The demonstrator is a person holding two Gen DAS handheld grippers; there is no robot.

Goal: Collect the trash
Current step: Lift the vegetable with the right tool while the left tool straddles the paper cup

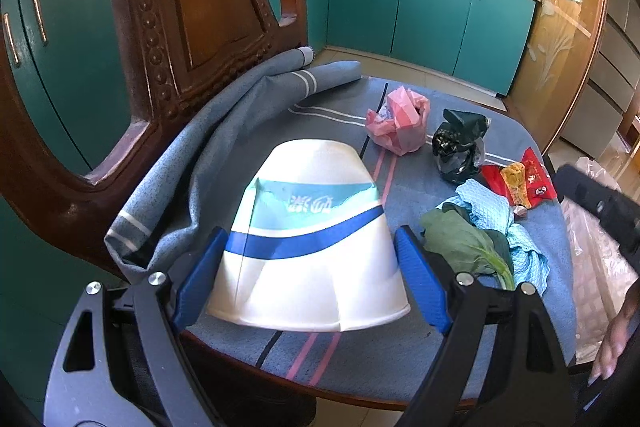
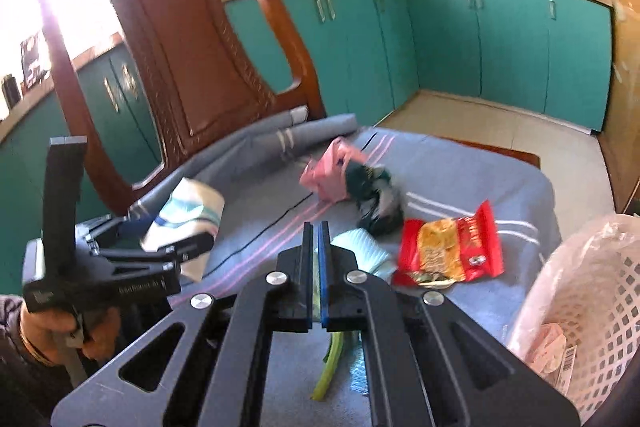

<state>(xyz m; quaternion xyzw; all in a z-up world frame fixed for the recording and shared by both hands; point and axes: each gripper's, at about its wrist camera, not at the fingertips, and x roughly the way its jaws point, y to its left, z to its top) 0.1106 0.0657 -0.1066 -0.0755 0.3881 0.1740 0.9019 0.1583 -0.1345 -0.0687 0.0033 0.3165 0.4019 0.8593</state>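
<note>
Left wrist view: The left gripper (image 1: 308, 275) has its jaws spread wide, one blue pad on each side of a white paper bowl with blue bands (image 1: 308, 247) that lies upside down on the blue striped cloth (image 1: 420, 347) covering the table. Small gaps show between pads and bowl wall, so whether they press on it cannot be told. To the right of the bowl lie a green vegetable leaf (image 1: 460, 247) and a crumpled light-blue wipe (image 1: 492, 211), touching each other. Farther back are a red snack wrapper (image 1: 520, 179), a crumpled black plastic bag (image 1: 460, 147) and a crumpled pink plastic bag (image 1: 400, 123). A carved brown wooden chair back (image 1: 180, 7) stands at the left edge of the table.

Right wrist view: The right gripper (image 2: 316, 231) has its jaws pressed together on the green leaf stem (image 2: 332, 367), which hangs below the pads. Beyond the fingertips lie the light-blue wipe (image 2: 360, 243) and the red snack wrapper (image 2: 452, 251). A white lattice plastic basket lined with a clear bag (image 2: 592, 291) stands at the right, beside the table, with some waste inside. At the left, a person's hand (image 2: 60, 331) holds the left gripper (image 2: 180, 239) around the white bowl (image 2: 188, 211).
</note>
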